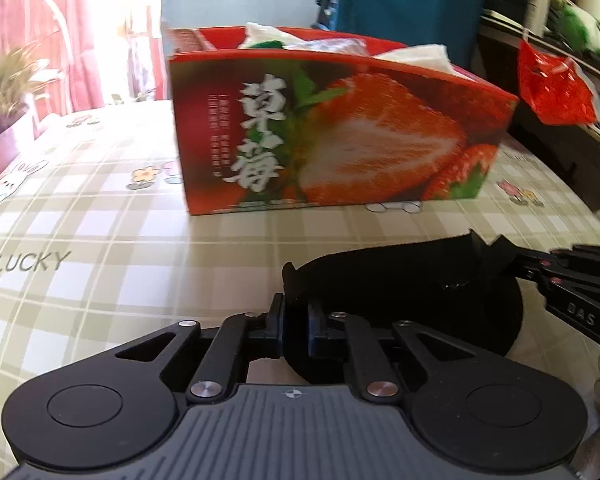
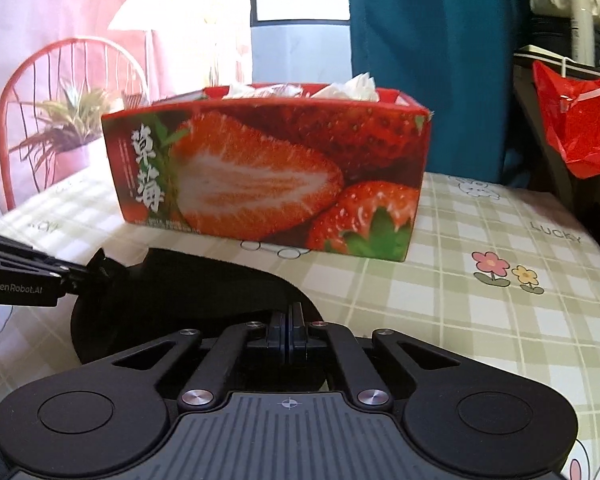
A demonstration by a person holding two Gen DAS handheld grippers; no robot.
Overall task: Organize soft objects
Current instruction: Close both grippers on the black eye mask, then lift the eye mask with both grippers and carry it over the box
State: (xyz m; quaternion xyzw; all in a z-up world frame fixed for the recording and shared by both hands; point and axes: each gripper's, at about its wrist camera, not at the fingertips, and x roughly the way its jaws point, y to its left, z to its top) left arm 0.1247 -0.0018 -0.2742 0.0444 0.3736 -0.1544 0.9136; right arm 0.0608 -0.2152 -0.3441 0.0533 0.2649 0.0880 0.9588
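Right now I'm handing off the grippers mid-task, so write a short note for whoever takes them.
Left gripper: shut on one end of the black cloth.
Right gripper: shut on its other end.
The cloth hangs between them just over the checked tablecloth, in front of the strawberry box.
Done: white soft items already in the box.
Left: probably put the cloth in.

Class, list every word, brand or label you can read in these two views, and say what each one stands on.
"草莓": strawberry box.
"LUCKY": tablecloth.
"GenRobot.AI": left tongs, seen from the right.
"DAS": right tongs, seen from the left.
Small columns of print beside "草莓" on the box: too blurred to read.
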